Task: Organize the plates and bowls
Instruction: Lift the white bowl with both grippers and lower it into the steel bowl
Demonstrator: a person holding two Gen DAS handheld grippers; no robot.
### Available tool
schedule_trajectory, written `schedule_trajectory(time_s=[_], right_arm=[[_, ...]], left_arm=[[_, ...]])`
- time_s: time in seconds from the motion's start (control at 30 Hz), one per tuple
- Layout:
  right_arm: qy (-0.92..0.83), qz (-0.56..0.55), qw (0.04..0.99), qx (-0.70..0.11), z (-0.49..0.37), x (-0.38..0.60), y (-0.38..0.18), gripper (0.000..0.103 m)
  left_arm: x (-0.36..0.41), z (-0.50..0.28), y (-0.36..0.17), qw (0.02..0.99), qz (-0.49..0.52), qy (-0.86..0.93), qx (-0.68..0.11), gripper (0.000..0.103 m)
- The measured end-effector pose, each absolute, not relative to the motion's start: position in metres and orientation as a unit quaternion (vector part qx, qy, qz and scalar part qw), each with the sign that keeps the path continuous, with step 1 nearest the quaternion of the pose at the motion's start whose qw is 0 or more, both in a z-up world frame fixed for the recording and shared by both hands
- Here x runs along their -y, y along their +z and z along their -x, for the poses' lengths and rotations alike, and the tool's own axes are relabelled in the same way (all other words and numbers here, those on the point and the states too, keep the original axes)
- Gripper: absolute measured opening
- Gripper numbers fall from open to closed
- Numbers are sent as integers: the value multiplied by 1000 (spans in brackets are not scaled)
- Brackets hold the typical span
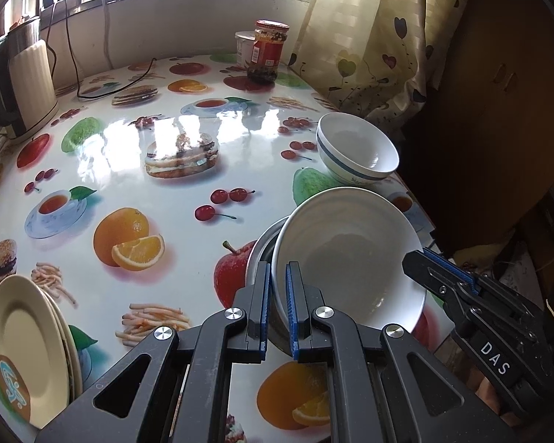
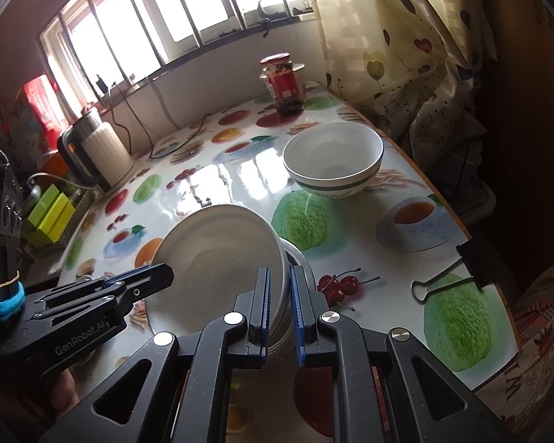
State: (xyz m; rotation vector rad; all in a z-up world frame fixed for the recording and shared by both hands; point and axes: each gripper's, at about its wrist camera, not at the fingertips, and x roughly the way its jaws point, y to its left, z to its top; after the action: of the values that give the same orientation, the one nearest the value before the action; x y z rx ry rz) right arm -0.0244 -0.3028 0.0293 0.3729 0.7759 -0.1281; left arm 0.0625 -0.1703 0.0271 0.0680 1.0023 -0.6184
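Observation:
A white bowl (image 1: pixel 351 258) (image 2: pixel 218 258) sits tilted in a metal bowl (image 1: pixel 258 254) (image 2: pixel 295 258) near the table's front right. My left gripper (image 1: pixel 277 269) is shut on the white bowl's near rim. In the right wrist view my left gripper (image 2: pixel 162 271) shows at that bowl's left edge. My right gripper (image 2: pixel 280 277) is shut on the opposite rim, with the metal rim close against it. The left wrist view shows my right gripper (image 1: pixel 415 258) at the bowl's right edge. A blue-banded bowl (image 1: pixel 354 155) (image 2: pixel 332 158) stands upright farther back. Cream plates (image 1: pixel 26 347) are stacked at the front left.
The table (image 1: pixel 173 229) has a glossy fruit-print cover. A red-lidded jar (image 1: pixel 267 51) (image 2: pixel 284 85) and a white tub (image 1: pixel 243 48) stand at the back. A kettle (image 1: pixel 22 77) (image 2: pixel 96 155) stands at the back left with its cord. A binder clip (image 2: pixel 447 277) grips the right edge, and a curtain (image 1: pixel 369 37) hangs beyond.

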Motion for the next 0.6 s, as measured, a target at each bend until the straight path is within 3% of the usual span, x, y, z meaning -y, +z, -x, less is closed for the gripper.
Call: schedule_trajectory(time_s=[0.6], right_arm=[[-64,-192,901,-383,23,304,19,14]], left_arm=[[172,-65,17,823,-30,-290,-488,9]])
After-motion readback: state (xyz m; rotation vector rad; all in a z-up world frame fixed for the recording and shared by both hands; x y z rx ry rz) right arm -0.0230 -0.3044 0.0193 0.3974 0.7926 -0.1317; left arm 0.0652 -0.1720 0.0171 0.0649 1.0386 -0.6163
